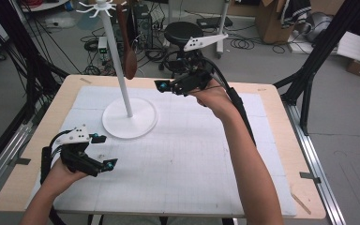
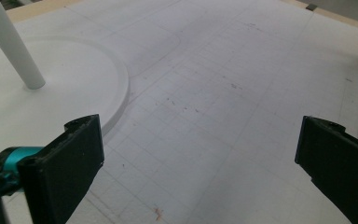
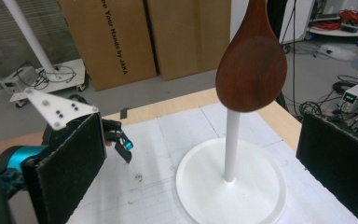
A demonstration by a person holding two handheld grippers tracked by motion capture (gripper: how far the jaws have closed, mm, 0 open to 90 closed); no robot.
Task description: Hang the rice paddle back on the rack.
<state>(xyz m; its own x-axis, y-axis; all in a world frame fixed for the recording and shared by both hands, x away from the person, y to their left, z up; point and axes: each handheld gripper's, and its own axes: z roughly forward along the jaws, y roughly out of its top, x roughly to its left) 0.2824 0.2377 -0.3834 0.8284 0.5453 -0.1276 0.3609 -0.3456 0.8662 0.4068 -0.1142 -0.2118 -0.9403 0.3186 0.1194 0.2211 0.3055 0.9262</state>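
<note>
Between the right gripper's fingers hangs a smooth, satin-dark wooden spoon. Below it, the stand looks matt white plastic on a scuffed, gridded white mat.

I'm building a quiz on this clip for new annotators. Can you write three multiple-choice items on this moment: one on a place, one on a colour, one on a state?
1. Where is the wooden spoon?
A. Flat on the mat
B. Hanging from the white stand
C. In the left gripper

2. What colour is the stand's round base?
A. White
B. Black
C. Brown

3. How does the right gripper stand?
A. Shut on the spoon
B. Shut on the pole
C. Open, holding nothing

Key: B, the spoon dangles beside the pole above the base; A, the base is white in every view; C, the right gripper view shows its jaws wide apart with the spoon beyond them.
</note>
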